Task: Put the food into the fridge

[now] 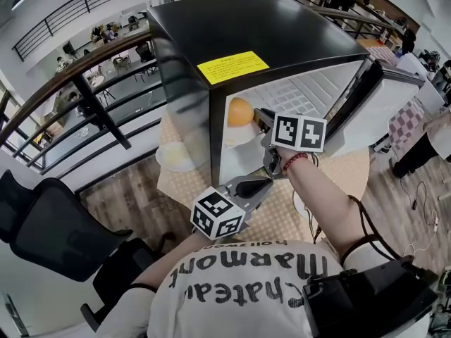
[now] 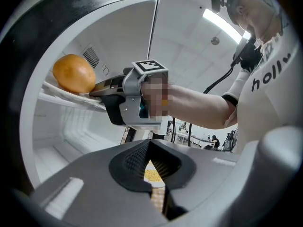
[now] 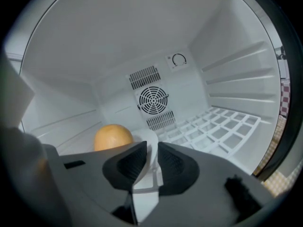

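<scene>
An orange sits on a white plate just inside the open black mini fridge. My right gripper reaches into the fridge and is shut on the plate's near rim. In the right gripper view the orange rests left of the jaws and the plate rim is pinched between them. From below, the left gripper view shows the orange, the plate and the right gripper. My left gripper hangs low before the fridge opening, its jaws together with nothing held.
The fridge door stands open to the right. A white wire shelf runs along the fridge's right side, with a fan grille at the back. A second plate lies on the checked tablecloth left of the fridge. A railing and an office chair stand at left.
</scene>
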